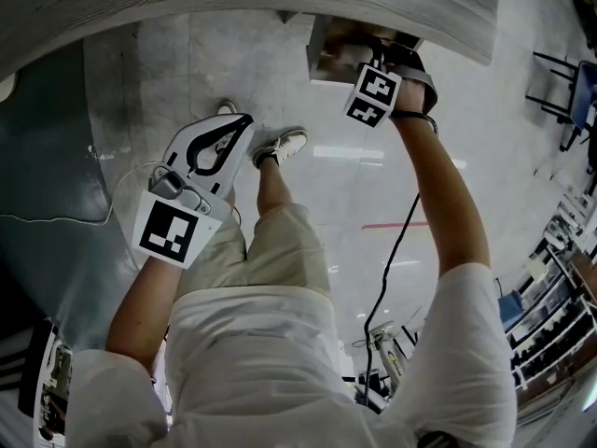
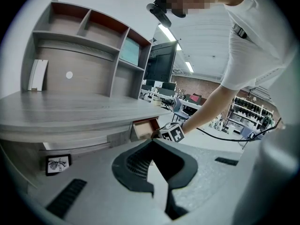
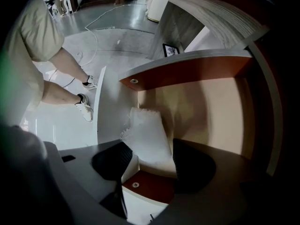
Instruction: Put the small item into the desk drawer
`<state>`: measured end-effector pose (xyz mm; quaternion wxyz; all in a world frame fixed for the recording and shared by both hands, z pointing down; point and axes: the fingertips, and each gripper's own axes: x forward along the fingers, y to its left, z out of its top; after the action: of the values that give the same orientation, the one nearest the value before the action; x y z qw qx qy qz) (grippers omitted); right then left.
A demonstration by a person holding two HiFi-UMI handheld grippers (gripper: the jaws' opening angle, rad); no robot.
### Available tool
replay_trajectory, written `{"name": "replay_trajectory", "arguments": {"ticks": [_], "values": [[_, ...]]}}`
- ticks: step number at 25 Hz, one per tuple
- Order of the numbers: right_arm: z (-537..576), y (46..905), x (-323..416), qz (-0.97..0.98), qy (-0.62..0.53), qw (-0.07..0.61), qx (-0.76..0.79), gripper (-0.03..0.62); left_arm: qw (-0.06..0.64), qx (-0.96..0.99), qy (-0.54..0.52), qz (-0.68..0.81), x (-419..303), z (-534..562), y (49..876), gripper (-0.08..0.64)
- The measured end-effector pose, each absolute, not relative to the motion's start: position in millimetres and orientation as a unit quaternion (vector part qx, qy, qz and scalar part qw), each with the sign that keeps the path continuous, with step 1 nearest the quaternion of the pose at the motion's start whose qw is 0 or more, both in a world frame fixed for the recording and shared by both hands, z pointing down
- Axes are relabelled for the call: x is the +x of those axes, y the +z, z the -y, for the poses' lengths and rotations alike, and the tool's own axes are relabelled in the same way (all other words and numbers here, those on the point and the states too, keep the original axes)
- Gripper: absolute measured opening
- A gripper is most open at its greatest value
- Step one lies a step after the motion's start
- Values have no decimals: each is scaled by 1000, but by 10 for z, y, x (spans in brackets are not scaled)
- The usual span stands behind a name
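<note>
Holding right gripper [image 3: 150,159] over open desk drawer [image 3: 187,72], jaws spread wide to let white cloth scrap [image 3: 145,130] between them fall inside; left gripper [image 2: 153,146] closed, empty, kept aside.

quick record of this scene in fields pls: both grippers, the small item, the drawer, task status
left gripper: jaws together, nothing between them, held away from the desk
right gripper: jaws wide apart, reaching into the drawer
small item: white cloth, frayed edge, between the right gripper's jaws, apparently not clamped
drawer state: pulled open under the desk top, pale inside, no other contents visible
task status: item at the drawer, apparently released; drawer not yet closed
</note>
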<state>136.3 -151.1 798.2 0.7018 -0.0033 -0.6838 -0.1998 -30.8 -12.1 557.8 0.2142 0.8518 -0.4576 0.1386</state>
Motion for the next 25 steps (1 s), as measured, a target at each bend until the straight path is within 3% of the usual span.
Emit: {"name": "replay_trajectory", "arguments": {"ticks": [25], "values": [[1320, 7462, 1515, 728, -104, 663, 138, 244, 195, 890, 142, 386, -116, 137, 5319, 5]]}}
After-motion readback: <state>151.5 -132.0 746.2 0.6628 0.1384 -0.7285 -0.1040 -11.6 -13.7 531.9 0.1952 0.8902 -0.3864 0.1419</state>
